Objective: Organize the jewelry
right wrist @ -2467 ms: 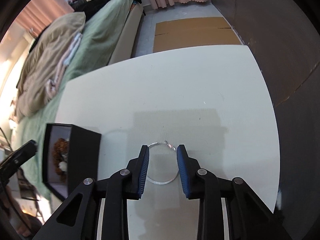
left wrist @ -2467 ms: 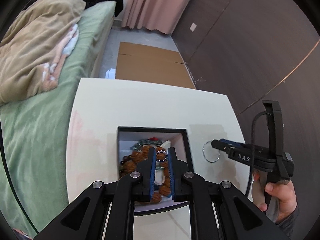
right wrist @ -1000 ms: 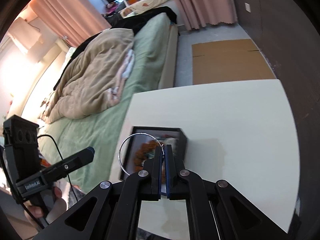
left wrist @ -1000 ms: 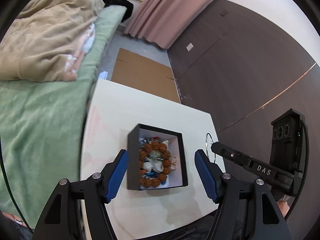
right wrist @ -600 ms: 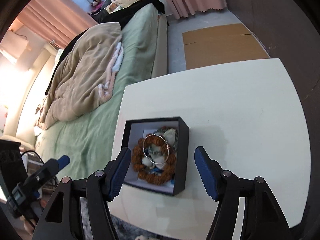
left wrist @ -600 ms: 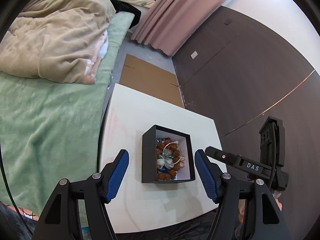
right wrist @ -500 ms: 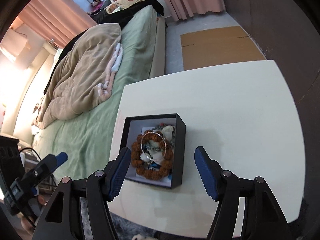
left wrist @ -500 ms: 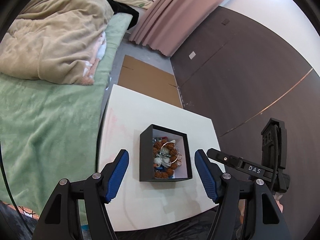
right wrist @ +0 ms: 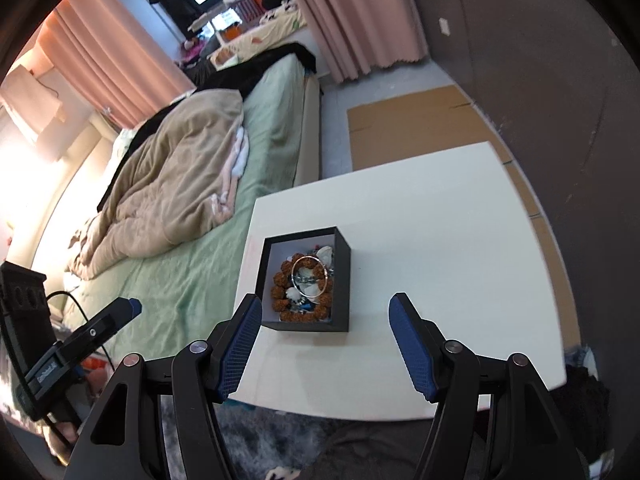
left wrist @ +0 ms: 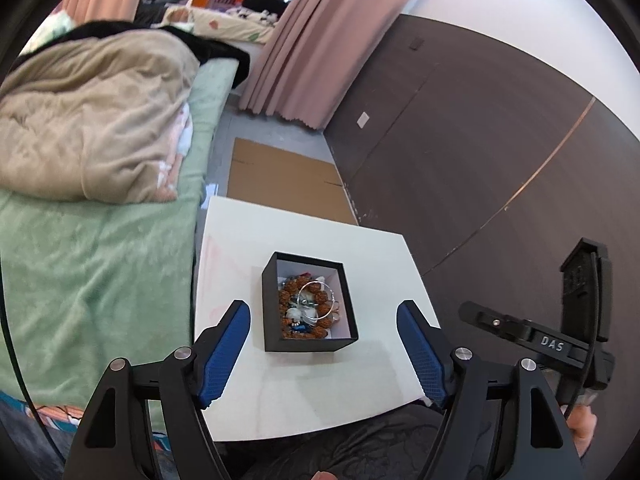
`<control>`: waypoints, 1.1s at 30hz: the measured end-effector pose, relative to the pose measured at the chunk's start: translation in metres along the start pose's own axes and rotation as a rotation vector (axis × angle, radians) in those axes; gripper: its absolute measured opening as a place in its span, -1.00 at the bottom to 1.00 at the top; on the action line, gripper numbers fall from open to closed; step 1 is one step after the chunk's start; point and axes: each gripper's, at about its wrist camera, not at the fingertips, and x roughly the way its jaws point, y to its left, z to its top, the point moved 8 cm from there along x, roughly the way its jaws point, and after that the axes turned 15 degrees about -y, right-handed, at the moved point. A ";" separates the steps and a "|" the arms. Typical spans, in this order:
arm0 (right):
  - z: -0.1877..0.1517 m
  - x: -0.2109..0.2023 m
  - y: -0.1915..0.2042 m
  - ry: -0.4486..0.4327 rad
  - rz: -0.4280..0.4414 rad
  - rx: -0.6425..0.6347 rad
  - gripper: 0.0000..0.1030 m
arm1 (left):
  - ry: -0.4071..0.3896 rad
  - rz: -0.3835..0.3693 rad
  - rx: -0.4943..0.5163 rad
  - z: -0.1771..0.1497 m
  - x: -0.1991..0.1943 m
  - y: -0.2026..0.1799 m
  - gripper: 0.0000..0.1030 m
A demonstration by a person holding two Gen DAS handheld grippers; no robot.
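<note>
A black open jewelry box (left wrist: 308, 346) (right wrist: 344, 288) stands on the white table (left wrist: 360, 248) (right wrist: 440, 220). Inside lie a brown bead bracelet (left wrist: 287, 296) (right wrist: 280, 280) and a thin silver bangle (left wrist: 325, 315) (right wrist: 329, 276) on top of other small pieces. My left gripper (left wrist: 324, 350) is open and empty, raised well above and in front of the box. My right gripper (right wrist: 325, 342) is open and empty, also held high in front of the box. Each gripper shows at the edge of the other's view.
A bed with a green sheet (left wrist: 100, 248) and a beige blanket (left wrist: 92, 120) lies left of the table. Flat cardboard (left wrist: 280, 176) lies on the floor behind it. A dark wall (left wrist: 480, 160) runs along the right. Pink curtains (right wrist: 360, 12) hang at the back.
The right gripper carried the silver bangle over the box and let it go; it now lies in the box. Both grippers have opened wide and pulled up and back from the table.
</note>
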 end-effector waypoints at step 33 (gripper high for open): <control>-0.040 -0.145 -0.032 -0.310 -0.062 0.000 1.00 | -0.222 0.125 0.352 -0.024 -0.096 -0.053 0.99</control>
